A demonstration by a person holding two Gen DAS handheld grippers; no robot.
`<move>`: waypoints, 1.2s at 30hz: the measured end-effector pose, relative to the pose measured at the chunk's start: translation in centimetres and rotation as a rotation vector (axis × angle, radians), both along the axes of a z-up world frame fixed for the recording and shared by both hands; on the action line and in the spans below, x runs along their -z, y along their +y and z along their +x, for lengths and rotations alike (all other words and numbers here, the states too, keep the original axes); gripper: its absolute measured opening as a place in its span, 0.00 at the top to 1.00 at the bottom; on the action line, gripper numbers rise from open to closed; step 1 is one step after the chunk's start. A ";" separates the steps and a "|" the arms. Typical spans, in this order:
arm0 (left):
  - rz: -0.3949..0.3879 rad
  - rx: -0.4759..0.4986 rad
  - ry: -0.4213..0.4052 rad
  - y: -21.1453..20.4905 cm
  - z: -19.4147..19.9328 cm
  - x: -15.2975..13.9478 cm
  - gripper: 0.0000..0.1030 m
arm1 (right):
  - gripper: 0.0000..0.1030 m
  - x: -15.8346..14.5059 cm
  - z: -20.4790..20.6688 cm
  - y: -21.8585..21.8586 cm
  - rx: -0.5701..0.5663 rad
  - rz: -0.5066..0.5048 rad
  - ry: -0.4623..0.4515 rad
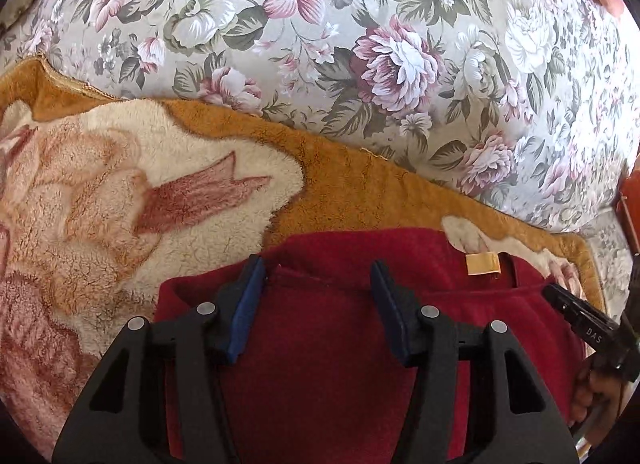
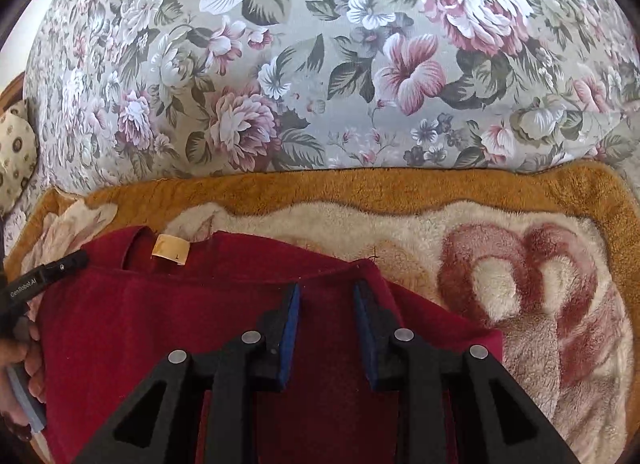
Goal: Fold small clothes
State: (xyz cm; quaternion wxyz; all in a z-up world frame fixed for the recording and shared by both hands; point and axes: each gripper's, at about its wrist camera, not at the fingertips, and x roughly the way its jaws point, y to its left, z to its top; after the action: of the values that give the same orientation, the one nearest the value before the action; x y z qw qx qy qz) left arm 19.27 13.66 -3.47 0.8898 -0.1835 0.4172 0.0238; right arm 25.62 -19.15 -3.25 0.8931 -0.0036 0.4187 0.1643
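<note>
A dark red fleece garment [image 1: 320, 344] with a tan neck label [image 1: 482, 264] lies flat on a plush blanket. My left gripper [image 1: 318, 268] is open above the garment's upper left part, its blue pads apart and empty. In the right wrist view the same garment [image 2: 160, 324] and label [image 2: 171, 249] show. My right gripper [image 2: 326, 288] is open above the garment's upper right corner, where a fold ridge runs between the fingers. Each gripper's tip shows at the edge of the other's view.
The orange and cream plush blanket [image 1: 120, 204] [image 2: 520, 284] covers the surface. Behind it rises a floral cushion or sofa back [image 1: 360, 44] [image 2: 320, 64]. A patterned pillow [image 2: 14, 156] sits at the far left of the right wrist view.
</note>
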 end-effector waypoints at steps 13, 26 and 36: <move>0.023 0.034 0.000 -0.9 0.3 0.1 0.35 | 0.71 0.0 -0.2 0.4 -0.013 -0.017 -0.019; 0.005 0.025 -0.026 -0.7 -0.2 0.1 0.35 | 0.69 -1.5 -0.5 -0.3 0.008 0.037 0.007; -0.001 0.030 -0.030 -0.5 0.1 0.3 0.35 | 0.66 0.6 -4.4 8.5 -0.114 -0.198 -0.011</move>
State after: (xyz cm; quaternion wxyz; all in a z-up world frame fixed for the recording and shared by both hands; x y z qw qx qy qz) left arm 19.37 13.16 -3.74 0.8961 -0.1779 0.4066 0.0074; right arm 21.22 -10.62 -3.84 0.8799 -0.1166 0.4270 0.1728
